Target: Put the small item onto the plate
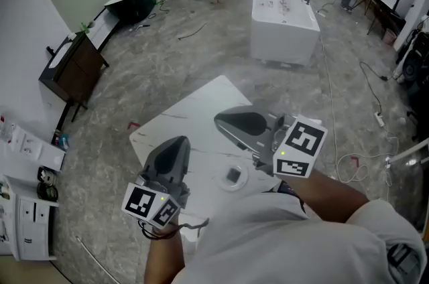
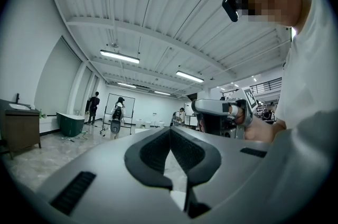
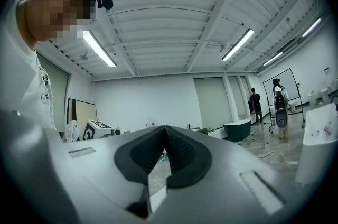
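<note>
Holding the left gripper (image 1: 180, 141) and right gripper (image 1: 220, 121) level above the table (image 1: 188, 109), both pressed together and empty, steering clear of the item (image 1: 233, 175) lying on the plate (image 1: 220, 177), placement likely done.

The white counter (image 1: 194, 108) shows thin dark veins. The plate (image 1: 222, 185) is pale and the item (image 1: 233, 175) on it is dark grey. The left tool (image 1: 178, 140) and right tool (image 1: 220, 120) are grey with black pads and black-and-white square markers. The floor (image 1: 167, 55) is mottled grey marble.
</note>
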{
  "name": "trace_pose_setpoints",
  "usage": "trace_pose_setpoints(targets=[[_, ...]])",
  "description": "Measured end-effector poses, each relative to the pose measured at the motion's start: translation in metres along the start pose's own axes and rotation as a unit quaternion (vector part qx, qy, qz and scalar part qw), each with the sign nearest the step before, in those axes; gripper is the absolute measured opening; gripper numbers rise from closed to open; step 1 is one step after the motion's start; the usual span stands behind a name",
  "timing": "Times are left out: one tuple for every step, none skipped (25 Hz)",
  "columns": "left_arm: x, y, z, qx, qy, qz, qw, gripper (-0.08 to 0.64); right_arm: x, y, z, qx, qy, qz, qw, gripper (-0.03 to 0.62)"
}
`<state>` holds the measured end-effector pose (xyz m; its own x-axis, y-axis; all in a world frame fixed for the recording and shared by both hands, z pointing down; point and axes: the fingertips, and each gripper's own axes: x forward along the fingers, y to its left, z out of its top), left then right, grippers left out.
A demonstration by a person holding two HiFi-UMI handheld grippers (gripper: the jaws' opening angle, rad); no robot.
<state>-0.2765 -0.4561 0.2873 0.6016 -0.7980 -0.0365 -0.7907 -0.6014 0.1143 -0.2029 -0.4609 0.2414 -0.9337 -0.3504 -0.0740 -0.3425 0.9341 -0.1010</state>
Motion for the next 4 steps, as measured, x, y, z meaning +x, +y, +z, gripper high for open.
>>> trace_pose_setpoints(targets=[[0.0001, 0.0004, 0.002, 0.001, -0.001, -0.002, 1.0, 0.005, 0.0011, -0.0001, 0.0012, 0.0, -0.001, -0.001, 1.0, 0.002], [0.0003, 0.0008, 0.0039, 0.004, -0.002, -0.003, 1.0, 0.006, 0.0022, -0.0004, 0.0025, -0.001, -0.002, -0.002, 1.0, 0.002], [0.0004, 0.0014, 0.0056, 0.007, -0.002, -0.004, 1.0, 0.005, 0.0032, -0.0006, 0.0036, -0.001, -0.003, -0.003, 1.0, 0.002], [0.0006, 0.0019, 0.0073, 0.01, -0.003, -0.005, 0.9999, 0.005, 0.0042, -0.0009, 0.0047, -0.002, -0.004, -0.004, 1.0, 0.002]])
